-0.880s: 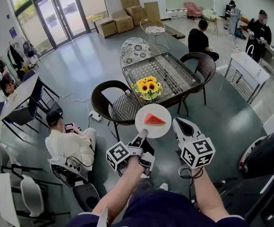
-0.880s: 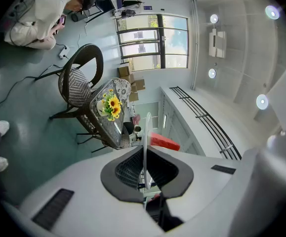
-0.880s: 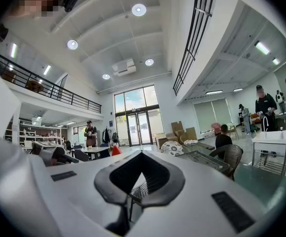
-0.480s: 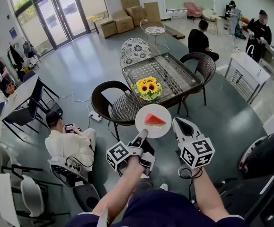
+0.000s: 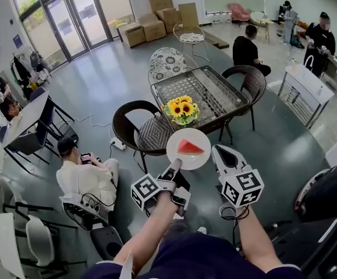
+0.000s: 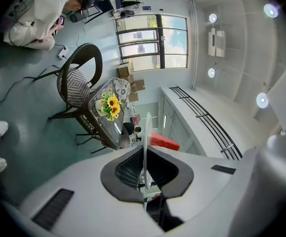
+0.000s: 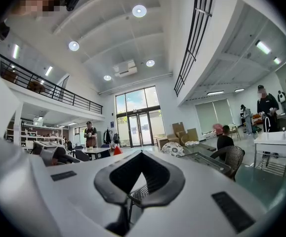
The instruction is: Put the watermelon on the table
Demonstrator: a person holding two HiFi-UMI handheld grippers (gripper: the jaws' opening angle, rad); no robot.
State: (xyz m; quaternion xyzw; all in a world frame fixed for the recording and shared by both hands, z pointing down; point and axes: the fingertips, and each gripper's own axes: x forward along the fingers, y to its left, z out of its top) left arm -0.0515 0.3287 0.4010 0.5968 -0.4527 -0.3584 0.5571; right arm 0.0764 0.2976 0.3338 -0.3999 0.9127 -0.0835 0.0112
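A red watermelon slice (image 5: 190, 147) lies on a white plate (image 5: 199, 160). My left gripper (image 5: 174, 166) is shut on the plate's near rim and holds it level in the air. In the left gripper view the plate (image 6: 146, 130) stands edge-on between the jaws of the left gripper (image 6: 143, 154), with the watermelon (image 6: 165, 142) on its right side. The mesh-topped table (image 5: 215, 95) with a sunflower bouquet (image 5: 181, 108) is beyond the plate. My right gripper (image 5: 222, 154) hovers just right of the plate, shut and empty; the right gripper view shows the right gripper (image 7: 140, 174) with nothing between its jaws.
Dark wicker chairs (image 5: 140, 128) (image 5: 248, 79) and a white patterned chair (image 5: 167, 61) ring the table. A person (image 5: 87, 176) sits at the lower left with a phone. Cardboard boxes (image 5: 156, 17) stand by the glass doors. More people are at the far right.
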